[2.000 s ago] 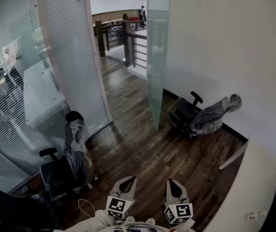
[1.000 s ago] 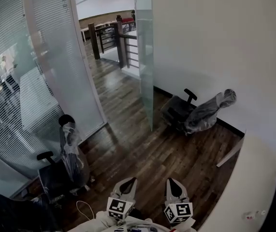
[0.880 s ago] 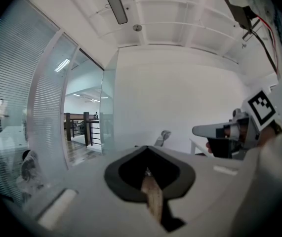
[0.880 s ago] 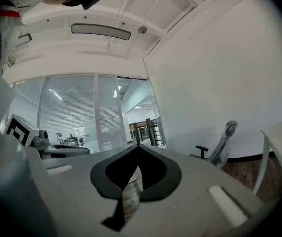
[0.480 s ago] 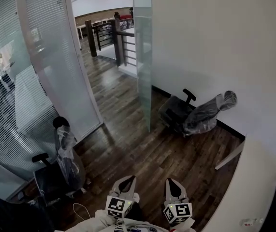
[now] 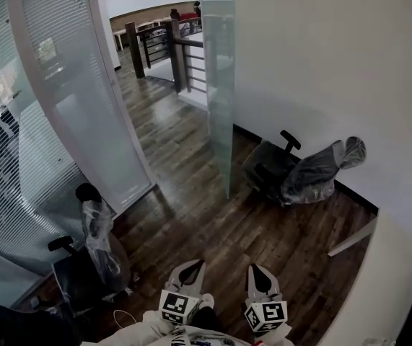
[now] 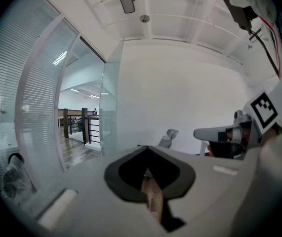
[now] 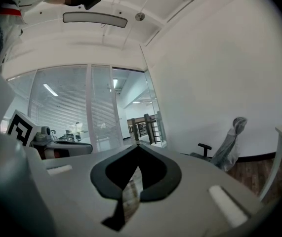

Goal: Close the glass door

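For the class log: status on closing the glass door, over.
Left gripper, right gripper shut, empty. Frosted glass door open, untouched, ahead. Plastic-wrapped black office chair beside it, by wall.

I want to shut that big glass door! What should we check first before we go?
1. Does the door need shutting? ok: the glass door stands open, its edge turned toward us.
2. Tongs free? ok: the left tongs and the right tongs are both shut with nothing in them.
3. Tongs at the door? not ok: both are low and well short of it.
4. Way there clear? ok: the wood floor up to the door is bare; one wrapped chair stands off to the right, another chair off to the left.
5. A handle to grab? cannot tell: none shows.
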`<state>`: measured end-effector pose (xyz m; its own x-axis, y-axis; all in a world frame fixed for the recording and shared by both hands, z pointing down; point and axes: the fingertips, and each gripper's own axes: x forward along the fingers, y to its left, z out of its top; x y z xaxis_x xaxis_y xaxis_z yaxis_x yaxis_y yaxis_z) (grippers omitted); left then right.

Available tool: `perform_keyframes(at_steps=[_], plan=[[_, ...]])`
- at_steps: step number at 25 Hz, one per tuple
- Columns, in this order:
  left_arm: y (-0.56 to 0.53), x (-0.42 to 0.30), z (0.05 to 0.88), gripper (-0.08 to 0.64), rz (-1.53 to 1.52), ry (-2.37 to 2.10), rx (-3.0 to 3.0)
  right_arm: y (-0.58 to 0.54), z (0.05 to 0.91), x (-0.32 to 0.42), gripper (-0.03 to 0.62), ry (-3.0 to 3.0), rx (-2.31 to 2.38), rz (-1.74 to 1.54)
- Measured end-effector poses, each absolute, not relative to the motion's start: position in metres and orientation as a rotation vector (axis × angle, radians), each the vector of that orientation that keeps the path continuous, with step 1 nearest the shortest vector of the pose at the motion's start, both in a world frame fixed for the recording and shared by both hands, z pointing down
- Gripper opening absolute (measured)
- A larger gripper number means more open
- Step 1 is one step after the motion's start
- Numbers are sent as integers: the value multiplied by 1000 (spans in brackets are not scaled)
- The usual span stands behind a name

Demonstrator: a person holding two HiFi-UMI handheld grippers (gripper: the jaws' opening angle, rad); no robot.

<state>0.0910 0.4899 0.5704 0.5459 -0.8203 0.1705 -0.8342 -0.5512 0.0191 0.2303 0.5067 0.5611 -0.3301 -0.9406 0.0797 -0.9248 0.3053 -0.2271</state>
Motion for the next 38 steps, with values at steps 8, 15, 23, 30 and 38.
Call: perform_keyframes(at_steps=[8, 15, 23, 30, 38], plan=[[428, 70, 578, 3, 216, -1396, 2655, 445, 568, 209, 5, 2496, -1809, -377], [377, 56, 572, 3, 179, -1371, 2697, 399, 567, 200, 5, 2486, -1864, -348], [341, 47, 571, 3, 149, -1347, 2666, 374, 557, 216, 5, 2434, -1948, -298], [321, 53, 575, 3, 139, -1341, 2645, 354, 558, 220, 5, 2439, -1943, -310], [279, 70, 572, 3, 146, -1384, 2635, 299, 561, 233, 5, 2480, -1875, -314]])
